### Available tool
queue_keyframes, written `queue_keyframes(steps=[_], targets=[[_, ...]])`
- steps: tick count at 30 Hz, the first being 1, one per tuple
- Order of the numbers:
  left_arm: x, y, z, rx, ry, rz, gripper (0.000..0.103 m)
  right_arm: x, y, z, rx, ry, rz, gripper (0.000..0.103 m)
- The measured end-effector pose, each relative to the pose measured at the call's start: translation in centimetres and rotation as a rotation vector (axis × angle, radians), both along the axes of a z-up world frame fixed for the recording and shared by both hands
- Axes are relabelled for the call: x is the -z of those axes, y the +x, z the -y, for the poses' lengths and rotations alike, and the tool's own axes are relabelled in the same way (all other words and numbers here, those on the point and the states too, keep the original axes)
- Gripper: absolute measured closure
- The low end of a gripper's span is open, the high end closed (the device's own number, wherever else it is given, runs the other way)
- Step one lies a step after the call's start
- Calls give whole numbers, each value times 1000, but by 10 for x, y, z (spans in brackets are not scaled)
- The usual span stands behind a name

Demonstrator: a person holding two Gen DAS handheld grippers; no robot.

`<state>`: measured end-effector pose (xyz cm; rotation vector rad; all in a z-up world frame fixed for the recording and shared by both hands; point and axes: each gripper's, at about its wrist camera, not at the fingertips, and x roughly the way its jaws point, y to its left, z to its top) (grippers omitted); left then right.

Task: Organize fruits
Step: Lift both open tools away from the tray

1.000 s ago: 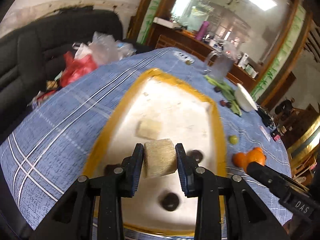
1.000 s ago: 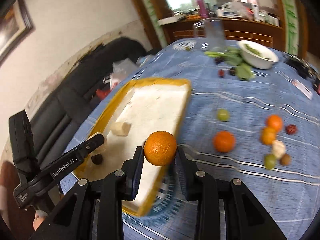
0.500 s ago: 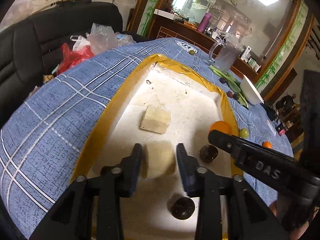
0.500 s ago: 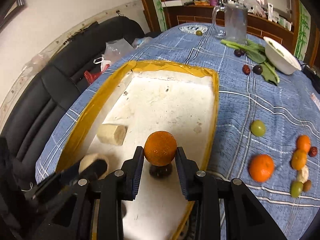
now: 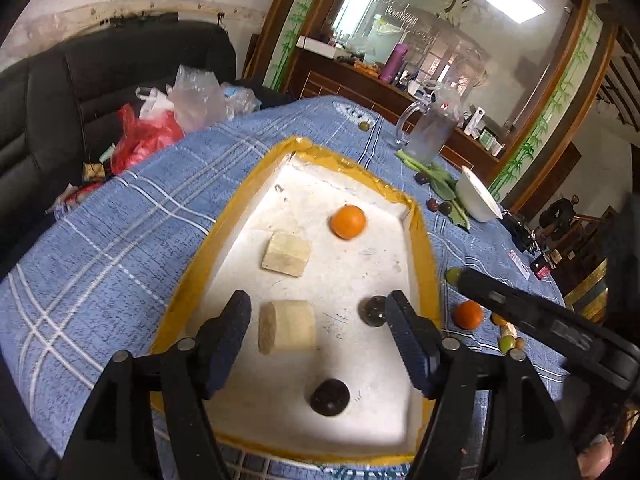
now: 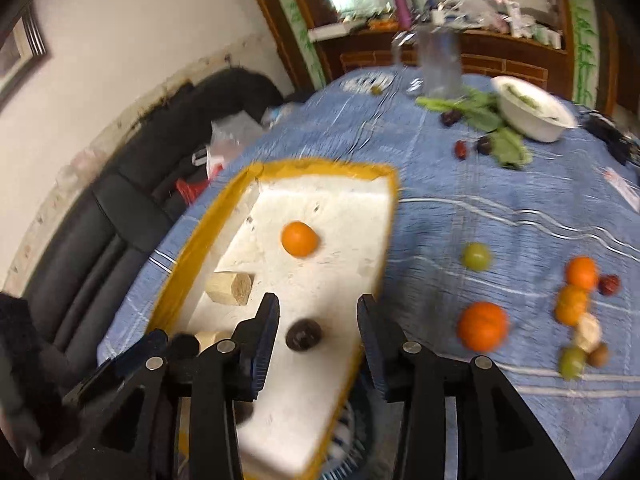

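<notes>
A white foam tray (image 5: pixel 424 264) with a yellow taped rim (image 6: pixel 188 256) lies on the blue checked tablecloth. In it lie an orange (image 5: pixel 348 221) (image 6: pixel 299 239), two pale cut chunks (image 5: pixel 287 255) (image 5: pixel 286 332) and two dark round fruits (image 5: pixel 330 397) (image 5: pixel 373 310). My left gripper (image 5: pixel 318 326) is open and empty over the near chunk. My right gripper (image 6: pixel 318 326) is open and empty above a dark fruit (image 6: pixel 303 333). Loose fruits lie on the cloth to the right: an orange (image 6: pixel 482 326), a green one (image 6: pixel 476 256) and a small cluster (image 6: pixel 580 312).
A white bowl (image 6: pixel 532 110) on green leaves (image 6: pixel 508 148), a glass jug (image 5: pixel 430 132) and dark plums (image 6: pixel 462 149) stand at the far side. Plastic bags (image 5: pixel 160 120) lie on the black sofa (image 5: pixel 60 92) at left. The right gripper's body (image 5: pixel 540 328) crosses the left wrist view.
My left gripper opened and left the pale chunk in the tray. My right gripper opened and the orange now lies at the tray's far end. Both grippers pulled back.
</notes>
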<state>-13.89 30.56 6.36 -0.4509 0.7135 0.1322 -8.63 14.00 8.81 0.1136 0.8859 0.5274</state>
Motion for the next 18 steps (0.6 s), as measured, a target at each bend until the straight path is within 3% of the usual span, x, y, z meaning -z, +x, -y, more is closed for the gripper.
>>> queue_keyframes(steps=[3,11,18], targets=[[-12,-10,9,11,22,26,27,-8,-28,46,71,-3,49,43],[-34,-24,66,139,17,61,26,-3,-88,162,303,-15,52,43],[-60,-42,115,243,84,97,21,4,-130,215,386,-45,69,43]])
